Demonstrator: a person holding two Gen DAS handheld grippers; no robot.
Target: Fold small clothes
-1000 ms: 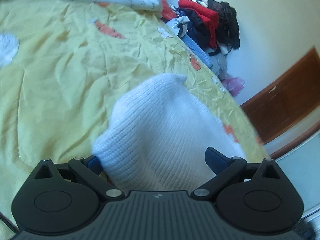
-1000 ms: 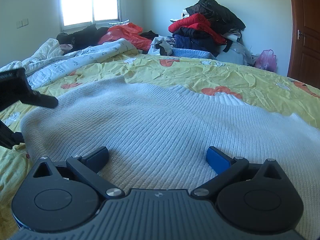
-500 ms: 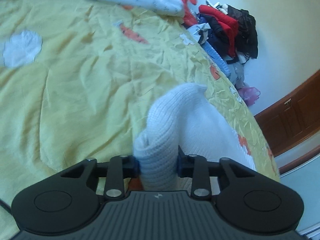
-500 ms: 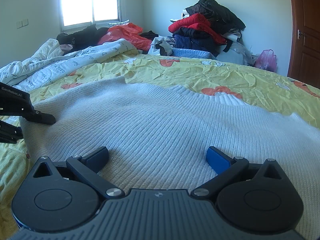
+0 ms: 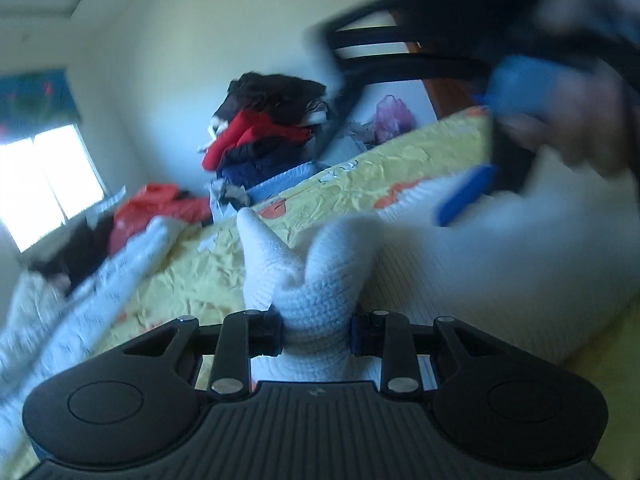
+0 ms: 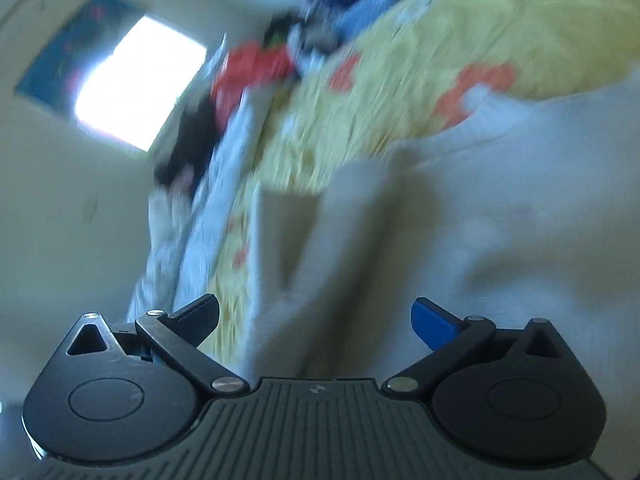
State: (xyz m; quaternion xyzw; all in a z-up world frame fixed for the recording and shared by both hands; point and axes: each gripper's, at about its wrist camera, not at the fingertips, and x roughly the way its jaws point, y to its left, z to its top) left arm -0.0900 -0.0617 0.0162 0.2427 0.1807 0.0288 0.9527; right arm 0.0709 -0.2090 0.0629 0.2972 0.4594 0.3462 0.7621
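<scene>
A white knitted sweater (image 5: 316,292) lies on the yellow bedspread (image 5: 192,276). My left gripper (image 5: 316,332) is shut on a bunched fold of its edge, and the cloth stands up in two peaks between the pads. In the left wrist view my right gripper (image 5: 492,136) is a blur at the upper right, over the sweater's far part, held by a hand. In the right wrist view the right gripper (image 6: 316,320) is open, tilted, with the sweater (image 6: 480,220) spread ahead of it and nothing pinched. Both views are motion-blurred.
A pile of red, black and blue clothes (image 5: 264,128) sits at the far end of the bed by the wall. A white printed quilt (image 5: 80,300) lies along the left. A pink bag (image 5: 392,114) and a brown door (image 5: 448,92) are behind.
My left gripper shut on the sweater's edge, then swung and rolled sharply with the cloth in it. The right gripper stayed open, lifted and rolled, so its view now tilts.
</scene>
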